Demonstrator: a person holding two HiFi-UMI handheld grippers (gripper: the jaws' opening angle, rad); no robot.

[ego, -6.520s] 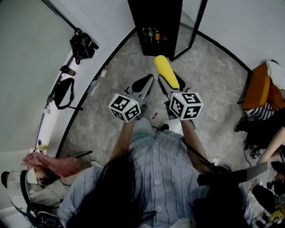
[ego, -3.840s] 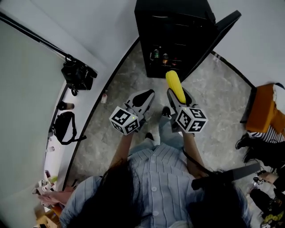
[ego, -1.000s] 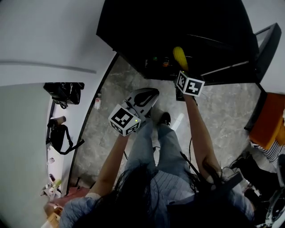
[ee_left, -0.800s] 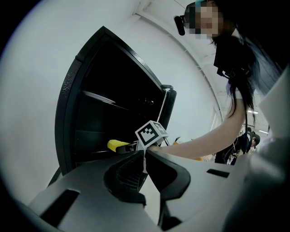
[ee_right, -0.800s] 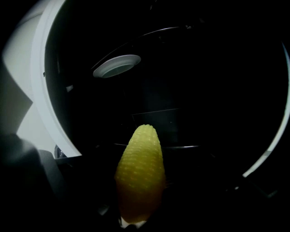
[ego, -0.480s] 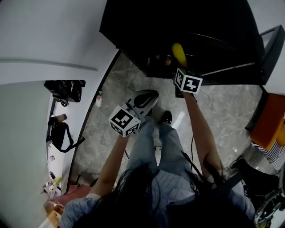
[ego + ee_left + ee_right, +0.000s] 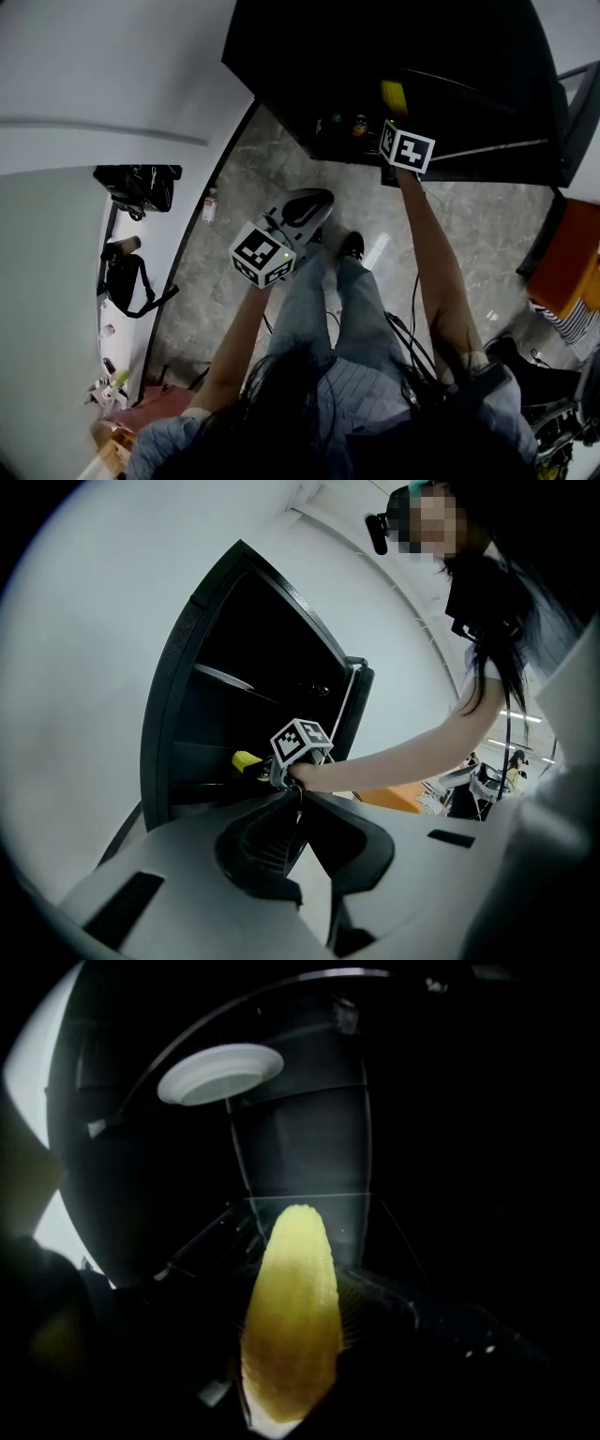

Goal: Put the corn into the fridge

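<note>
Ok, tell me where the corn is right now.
The corn is clamped in the right gripper, at the head view's top, poking into the open black fridge just right of the cans.

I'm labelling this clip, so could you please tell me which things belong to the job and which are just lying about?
Job: corn, held by the right gripper; fridge.
Lying about: white plate and cans inside the fridge; black bag; left gripper, shut on nothing.
</note>
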